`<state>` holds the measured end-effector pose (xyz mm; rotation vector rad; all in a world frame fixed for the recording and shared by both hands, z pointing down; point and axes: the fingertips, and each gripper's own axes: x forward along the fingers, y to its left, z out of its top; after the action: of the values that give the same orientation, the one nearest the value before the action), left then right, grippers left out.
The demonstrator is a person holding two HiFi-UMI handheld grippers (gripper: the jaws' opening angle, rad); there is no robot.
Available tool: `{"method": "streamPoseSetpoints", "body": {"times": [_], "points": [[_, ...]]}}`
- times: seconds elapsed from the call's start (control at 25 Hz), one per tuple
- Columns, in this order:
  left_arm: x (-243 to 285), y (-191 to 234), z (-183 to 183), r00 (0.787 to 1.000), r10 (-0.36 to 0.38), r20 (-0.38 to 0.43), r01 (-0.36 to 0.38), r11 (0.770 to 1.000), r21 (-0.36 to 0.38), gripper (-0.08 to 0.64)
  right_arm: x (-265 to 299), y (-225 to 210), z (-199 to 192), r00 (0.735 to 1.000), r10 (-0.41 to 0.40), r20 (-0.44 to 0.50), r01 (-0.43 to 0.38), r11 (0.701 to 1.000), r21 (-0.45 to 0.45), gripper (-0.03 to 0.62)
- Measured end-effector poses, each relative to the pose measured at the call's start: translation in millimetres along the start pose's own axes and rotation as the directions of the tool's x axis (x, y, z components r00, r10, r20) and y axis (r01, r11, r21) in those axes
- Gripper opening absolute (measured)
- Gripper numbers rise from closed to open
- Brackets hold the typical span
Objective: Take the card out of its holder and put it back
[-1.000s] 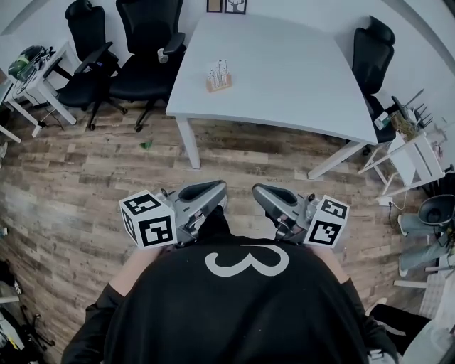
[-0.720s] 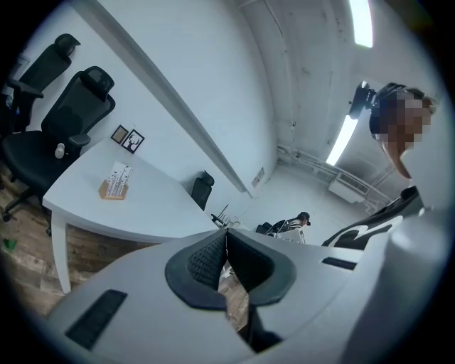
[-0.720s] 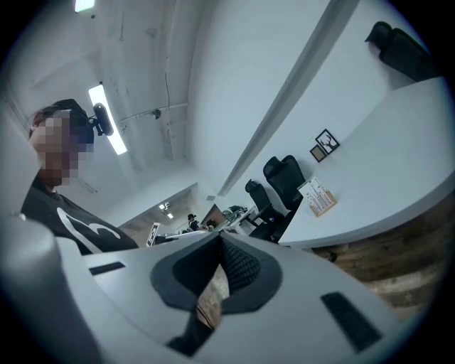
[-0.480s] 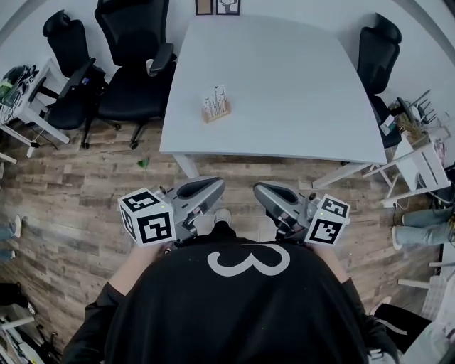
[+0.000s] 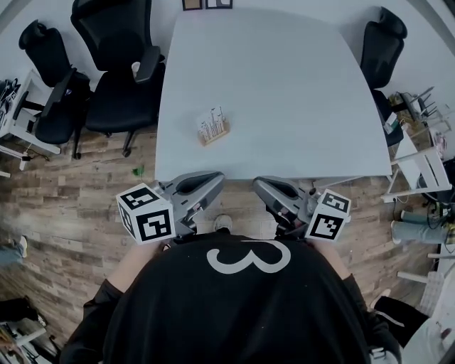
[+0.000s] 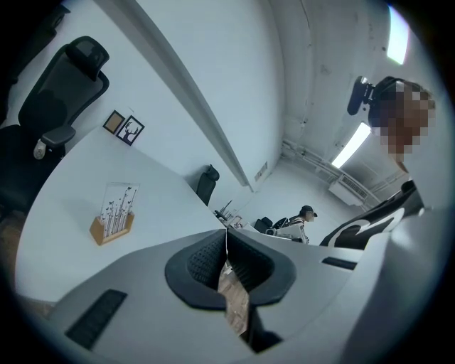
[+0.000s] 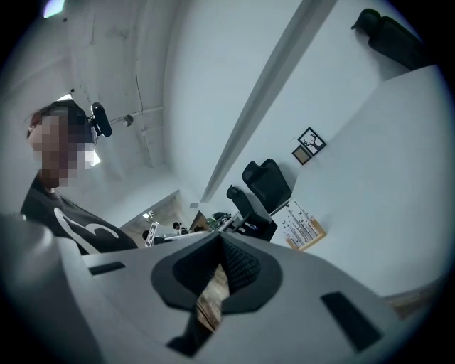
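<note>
A card with a printed pattern stands upright in a small wooden holder [image 5: 212,128] on the white table [image 5: 298,92], left of its middle. Both grippers are held close to the person's chest, short of the table's near edge. The left gripper [image 5: 213,178] is shut with nothing in it; in the left gripper view its jaws [image 6: 226,238] meet, and the holder [image 6: 111,222] stands well ahead to the left. The right gripper [image 5: 259,184] is also shut and empty; in the right gripper view its jaws [image 7: 219,243] meet, and the holder [image 7: 304,229] shows far off to the right.
Black office chairs [image 5: 114,78] stand left of the table and another chair [image 5: 382,39] at its far right corner. Two small picture frames [image 5: 206,3] sit at the table's far edge. A white rack [image 5: 419,153] stands at the right on the wooden floor [image 5: 71,206].
The person has stepped towards the table, so the table and card holder now lie closer. Both grippers stay shut at the chest.
</note>
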<state>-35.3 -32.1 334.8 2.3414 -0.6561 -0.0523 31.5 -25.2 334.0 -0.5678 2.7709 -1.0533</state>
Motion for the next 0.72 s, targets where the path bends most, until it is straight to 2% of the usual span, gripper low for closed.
{"method": "streamPoseSetpoints", "body": {"times": [0.44,0.56,0.72], "points": [[12.8,63.0,24.6,0.999,0.037,-0.019,-0.038,0.998,-0.043,0.014,40.7,-43.0,21.6,0.999,-0.016,-0.037,0.017,0.999,0.029,0.009],[14.2,72.1,26.5,0.999,0.039,-0.027,-0.040,0.998,-0.039,0.015,45.9,-50.4,23.9,0.999,-0.021,-0.042,0.023,0.999,0.033,0.009],[16.2,89.6,28.9,0.996,0.080,-0.046,-0.080,0.997,-0.005,0.015,52.1,-59.6,28.8,0.999,-0.024,-0.045,0.025,0.999,0.036,0.009]]}}
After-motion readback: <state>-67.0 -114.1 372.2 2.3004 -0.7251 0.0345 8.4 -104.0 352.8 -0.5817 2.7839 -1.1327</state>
